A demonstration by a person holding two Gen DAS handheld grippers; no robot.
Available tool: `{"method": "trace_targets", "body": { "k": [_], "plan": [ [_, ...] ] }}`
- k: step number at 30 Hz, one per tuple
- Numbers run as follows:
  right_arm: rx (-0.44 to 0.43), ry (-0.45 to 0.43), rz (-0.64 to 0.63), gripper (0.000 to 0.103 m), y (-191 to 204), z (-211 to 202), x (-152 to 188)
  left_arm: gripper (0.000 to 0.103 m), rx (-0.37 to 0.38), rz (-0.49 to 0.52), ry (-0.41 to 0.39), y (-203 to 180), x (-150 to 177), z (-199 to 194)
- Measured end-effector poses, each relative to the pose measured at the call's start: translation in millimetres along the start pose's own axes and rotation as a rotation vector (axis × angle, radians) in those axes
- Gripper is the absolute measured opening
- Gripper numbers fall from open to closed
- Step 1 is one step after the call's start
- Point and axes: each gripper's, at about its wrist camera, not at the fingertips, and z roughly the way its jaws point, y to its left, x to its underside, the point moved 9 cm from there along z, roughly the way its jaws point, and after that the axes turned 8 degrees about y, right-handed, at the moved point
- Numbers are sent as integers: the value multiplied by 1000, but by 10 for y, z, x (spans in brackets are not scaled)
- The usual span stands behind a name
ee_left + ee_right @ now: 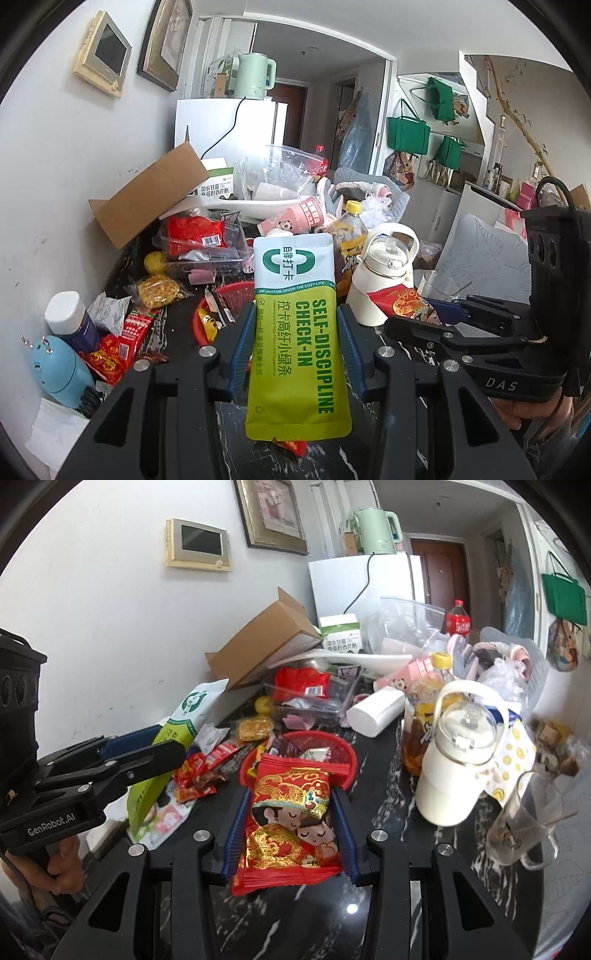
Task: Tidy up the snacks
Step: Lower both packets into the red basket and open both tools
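Left gripper point(295, 332) clamps green sachet point(297, 332), frame centre. Right gripper point(291, 812) clamps red packet point(291, 812), frame centre. Step: carrying. Next, likely: lower both into red basket point(349, 757), mid-frame; release.

A black worktop point(384, 797) veined with white carries a crowd of things. A red plastic basket point(343, 755) sits near its middle, with loose red snack packets point(192, 779) scattered just to its left. A white lidded jug point(450, 771) stands to the right, an empty glass mug point(524, 819) beside it. Behind the basket lie a clear plastic tray point(314, 701), a yellow-capped drink bottle point(424, 716) and an open cardboard box point(266, 642) against the wall. At the left edge stand a white-capped bottle point(70, 317) and a blue device point(62, 373).
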Motion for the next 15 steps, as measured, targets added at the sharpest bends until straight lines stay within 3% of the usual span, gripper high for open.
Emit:
{"method": "trace_targets", "body": {
  "k": [15],
  "plan": [
    [11, -16, -64, 42, -114, 484, -668, 43, -19, -50, -52, 391, -561, 514]
  ]
}}
